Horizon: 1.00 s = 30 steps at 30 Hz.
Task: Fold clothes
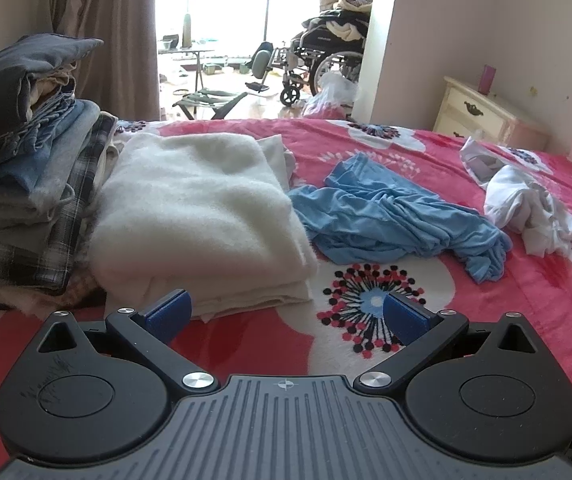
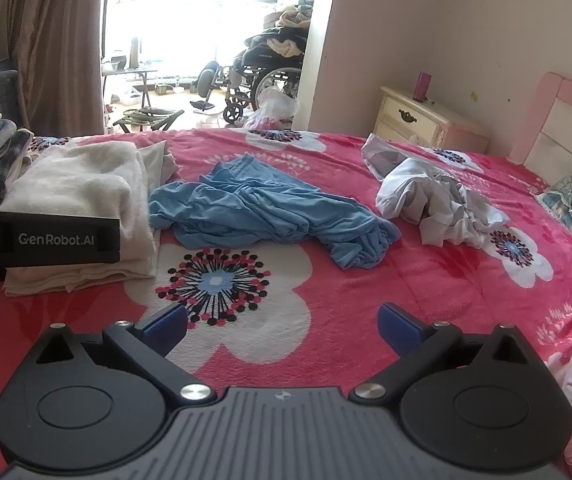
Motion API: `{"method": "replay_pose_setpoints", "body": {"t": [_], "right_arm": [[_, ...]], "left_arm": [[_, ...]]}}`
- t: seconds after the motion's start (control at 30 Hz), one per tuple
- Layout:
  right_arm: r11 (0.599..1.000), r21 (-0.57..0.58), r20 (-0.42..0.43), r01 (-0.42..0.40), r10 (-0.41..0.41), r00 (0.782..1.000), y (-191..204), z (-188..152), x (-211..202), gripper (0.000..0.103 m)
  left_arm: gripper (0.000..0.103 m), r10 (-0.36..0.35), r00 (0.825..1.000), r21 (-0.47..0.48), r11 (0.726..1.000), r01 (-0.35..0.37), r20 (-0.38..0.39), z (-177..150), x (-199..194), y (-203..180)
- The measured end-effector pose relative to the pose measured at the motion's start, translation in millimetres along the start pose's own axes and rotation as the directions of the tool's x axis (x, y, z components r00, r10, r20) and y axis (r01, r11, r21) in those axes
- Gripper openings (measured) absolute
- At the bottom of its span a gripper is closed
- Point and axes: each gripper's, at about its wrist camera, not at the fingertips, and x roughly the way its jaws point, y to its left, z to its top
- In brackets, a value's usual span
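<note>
A pink floral bed (image 2: 426, 280) holds a crumpled blue T-shirt (image 2: 269, 208) beside folded cream blanket (image 1: 197, 216); soft, limp, best pinched at a hem. Left tool (image 1: 286, 316) and right tool (image 2: 281, 326) gape empty.

On the bed (image 1: 466, 288) we see, L to R: clothes stack (image 1: 25, 168), folded blanket (image 1: 197, 216), crumpled shirt (image 1: 398, 224), crumpled garment (image 1: 526, 208). Nightstand (image 1: 482, 116) behind, wheelchair (image 1: 322, 60) beyond.
</note>
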Motion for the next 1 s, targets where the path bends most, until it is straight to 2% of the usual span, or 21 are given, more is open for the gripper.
{"method": "replay_pose_setpoints", "body": {"t": [0.33,1.0], "right_arm": [[0.999,0.032,-0.011,0.006,-0.006,1.0,-4,0,0,0.103],[0.999,0.054,-0.016,0.004,-0.004,1.0,-5,2,4,0.103]], "left_arm": [[0.103,0.013,1.0,0.017,1.0,-0.013,0.004,-10,1,4],[0.103,0.061,0.998,0.038,0.997,-0.061,-0.013,-8,1,-2]]}}
